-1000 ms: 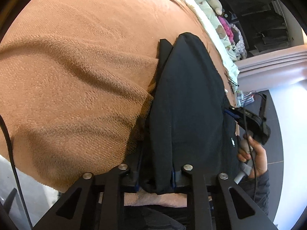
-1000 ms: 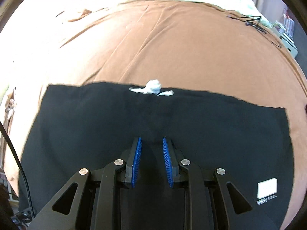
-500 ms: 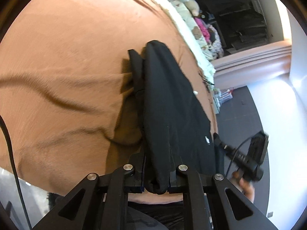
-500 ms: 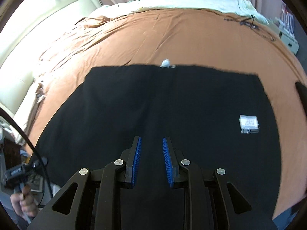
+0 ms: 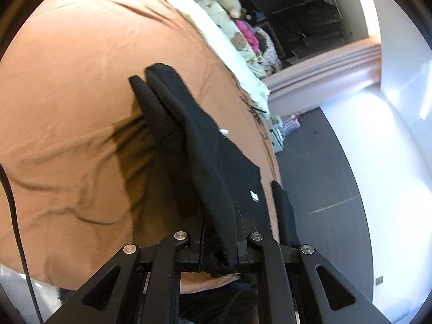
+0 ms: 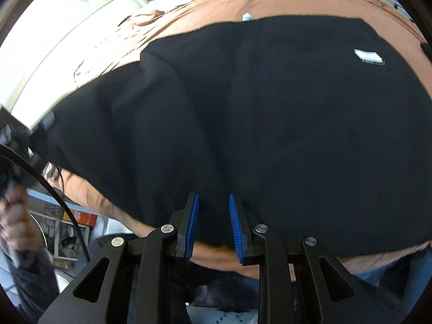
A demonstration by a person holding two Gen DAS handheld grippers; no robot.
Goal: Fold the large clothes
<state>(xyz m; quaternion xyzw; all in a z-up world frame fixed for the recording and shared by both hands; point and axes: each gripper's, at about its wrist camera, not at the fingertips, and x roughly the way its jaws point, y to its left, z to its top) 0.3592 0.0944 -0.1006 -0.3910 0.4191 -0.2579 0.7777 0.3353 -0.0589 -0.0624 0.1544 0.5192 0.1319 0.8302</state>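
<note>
risk: my left fingers (image 5: 220,245) pinch bunched black fabric garment (image 6: 256,113), may slip | right fingers (image 6: 213,226) narrow, empty, above hem

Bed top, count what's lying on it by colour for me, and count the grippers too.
Black: 1, the garment, one edge pinched in the left gripper
Brown: 1, the blanket
White: 2, a label on the garment and a small scrap at its far edge
Grippers: 2, the right gripper open and empty
Total: 6
</note>
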